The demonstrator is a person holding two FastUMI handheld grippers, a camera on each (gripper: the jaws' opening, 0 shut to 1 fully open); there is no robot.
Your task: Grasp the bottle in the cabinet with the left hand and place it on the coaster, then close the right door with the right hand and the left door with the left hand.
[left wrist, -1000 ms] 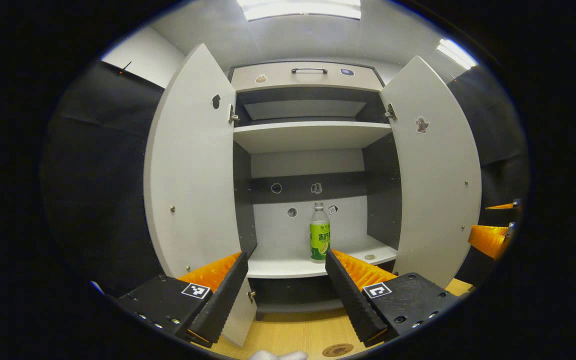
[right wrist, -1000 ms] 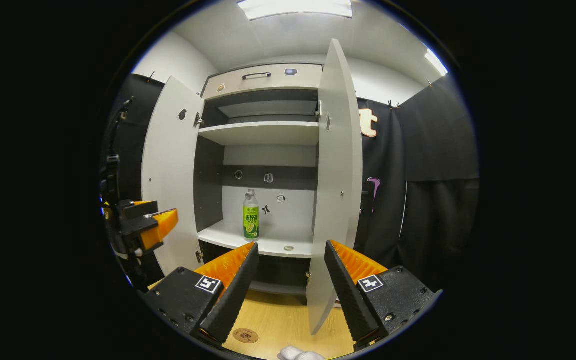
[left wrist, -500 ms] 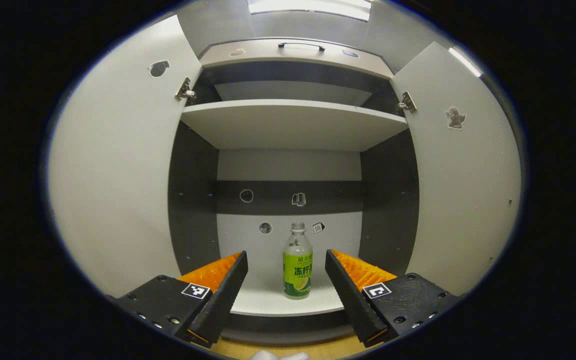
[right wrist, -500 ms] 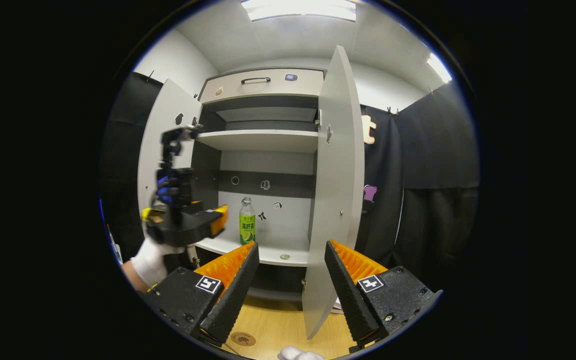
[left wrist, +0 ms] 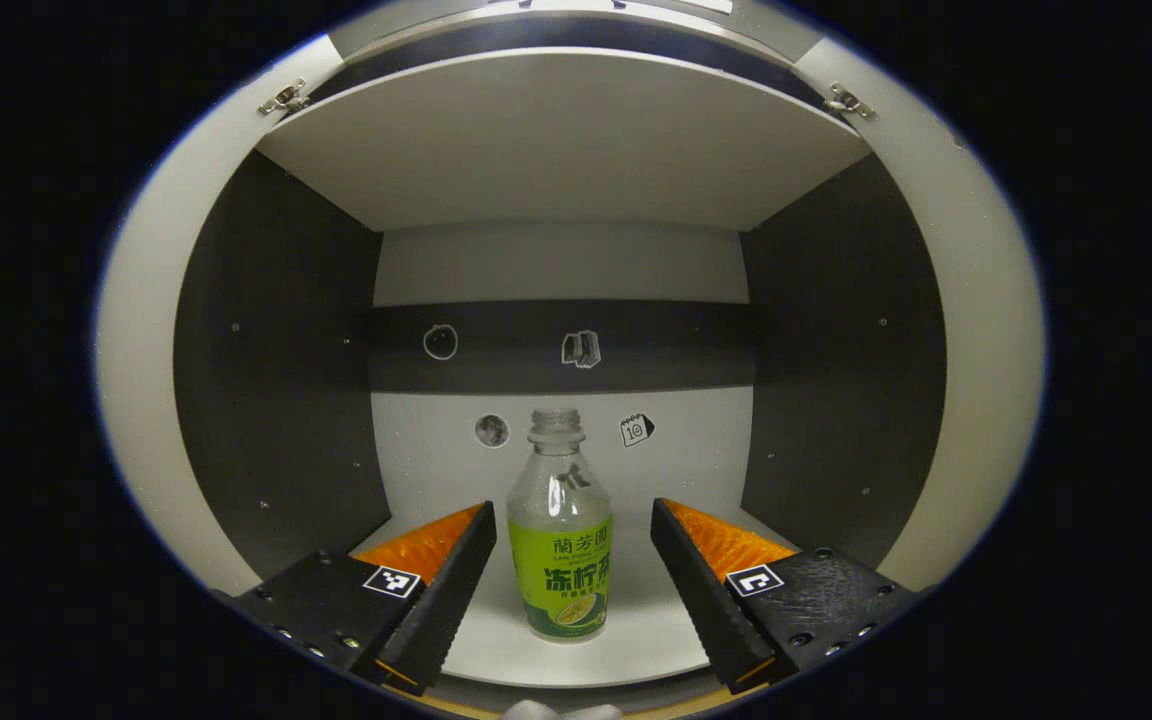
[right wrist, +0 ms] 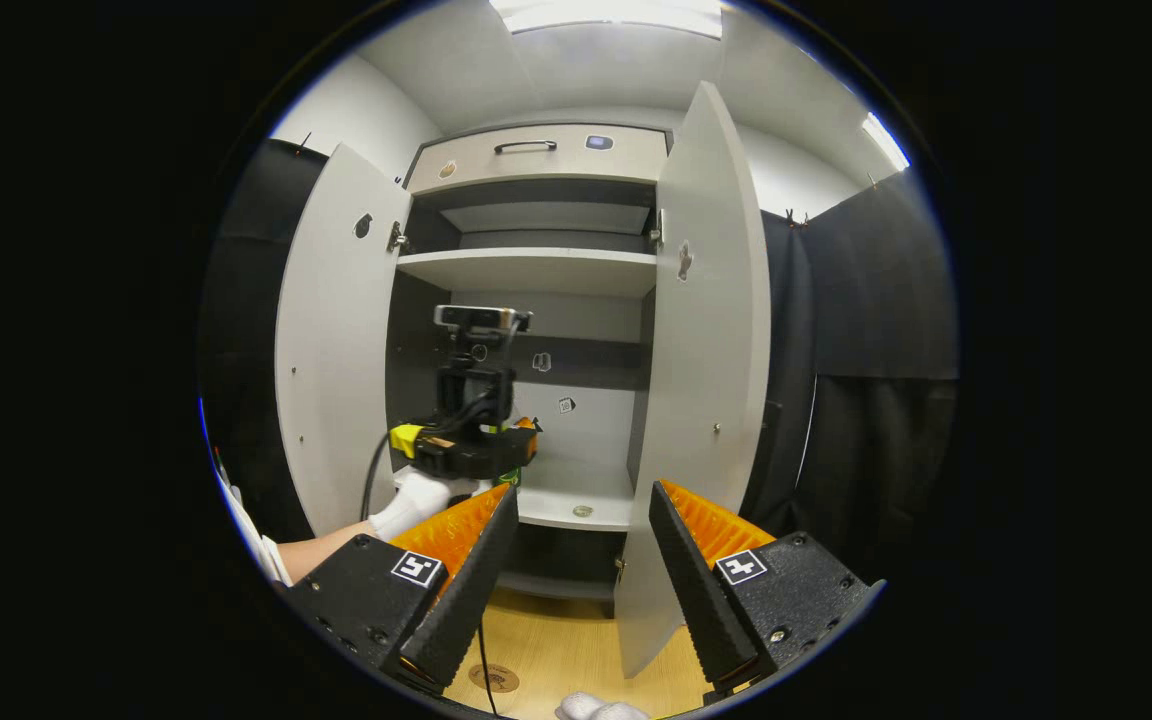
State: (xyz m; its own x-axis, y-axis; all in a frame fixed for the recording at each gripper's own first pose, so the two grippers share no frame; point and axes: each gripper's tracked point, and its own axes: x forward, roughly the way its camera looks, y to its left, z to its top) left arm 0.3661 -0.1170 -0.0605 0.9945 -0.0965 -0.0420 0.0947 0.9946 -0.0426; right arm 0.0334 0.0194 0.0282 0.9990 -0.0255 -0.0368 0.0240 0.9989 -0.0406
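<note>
— Where is the bottle [left wrist: 559, 540] right now?

— Upright on the cabinet's lower shelf [left wrist: 626, 640], towards the front, dead ahead between my left gripper's [left wrist: 568, 575] two fingers. Clear body, green label round the lower half, no cap on the neck as far as I can make out. My left jaws stand wide, one finger each side, neither touching it

— And your right gripper [right wrist: 576, 565]?

— Held back outside the cabinet, jaws wide too, nothing in them. From its view I see my left gripper and the gloved hand [right wrist: 416, 500] holding it, reached in over the shelf; the bottle itself is hidden behind them there

— What could go wrong from here?

— I judge the risk is the close. If one pad meets the bottle first it could shove it sideways or tip it, since it is tall, narrow and looks nearly empty. Squeezing the thin clear wall too hard might buckle it. Gripping low on the glossy label could let it slip on the way out

— What else does the cabinet hold?

— A small round thing [right wrist: 582, 511] lies on the same shelf to the right; I can't tell what. The upper shelf [right wrist: 526, 268] looks bare. Both doors stand open: left door [right wrist: 331, 340], right door [right wrist: 711, 350]. The coaster [right wrist: 494, 678] waits on the wooden surface [right wrist: 566, 650] below, nothing on it
</note>
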